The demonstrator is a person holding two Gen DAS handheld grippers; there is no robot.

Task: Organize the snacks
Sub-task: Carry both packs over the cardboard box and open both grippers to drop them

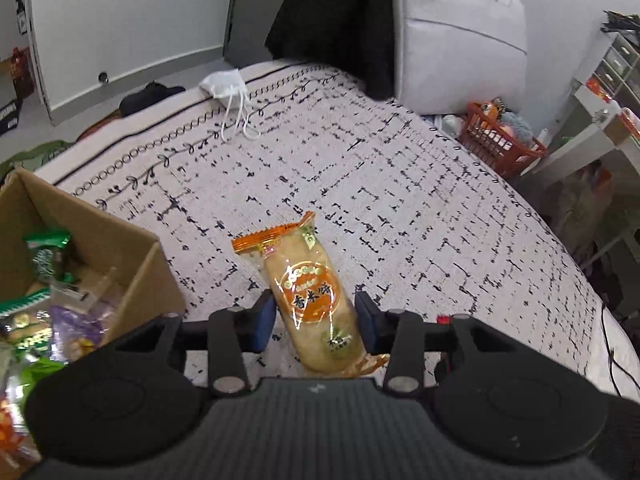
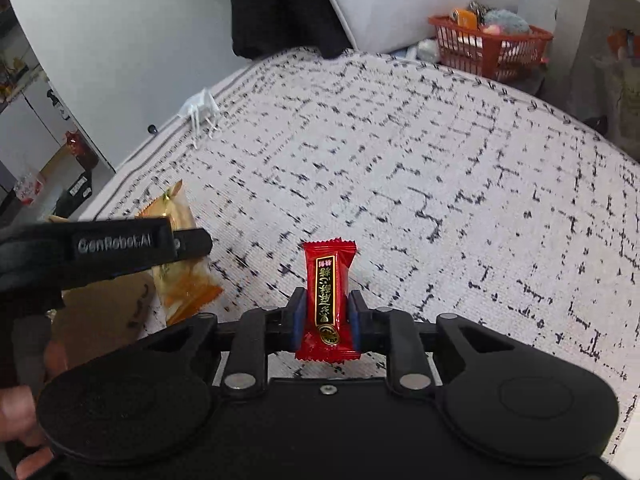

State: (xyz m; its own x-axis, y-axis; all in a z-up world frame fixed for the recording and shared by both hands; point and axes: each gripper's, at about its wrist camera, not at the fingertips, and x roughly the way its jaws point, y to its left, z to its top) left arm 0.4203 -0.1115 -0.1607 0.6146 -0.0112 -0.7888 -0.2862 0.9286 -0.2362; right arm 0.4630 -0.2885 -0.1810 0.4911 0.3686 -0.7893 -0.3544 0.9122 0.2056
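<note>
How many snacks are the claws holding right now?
2. The left claw grips an orange rice cracker pack; the right claw grips a red candy. More snacks sit in the cardboard box, some maybe hidden.

White bedcover (image 1: 360,184) w/ black broken-grid pattern is showing a leaf-vine border. On it: rice cracker pack (image 1: 310,300), orange & clear w/ orange round label; red candy wrapper (image 2: 329,300) w/ black-gold strip. Brown cardboard box (image 1: 132,264) at cover's left edge; orange basket (image 1: 496,142) beyond it.
</note>
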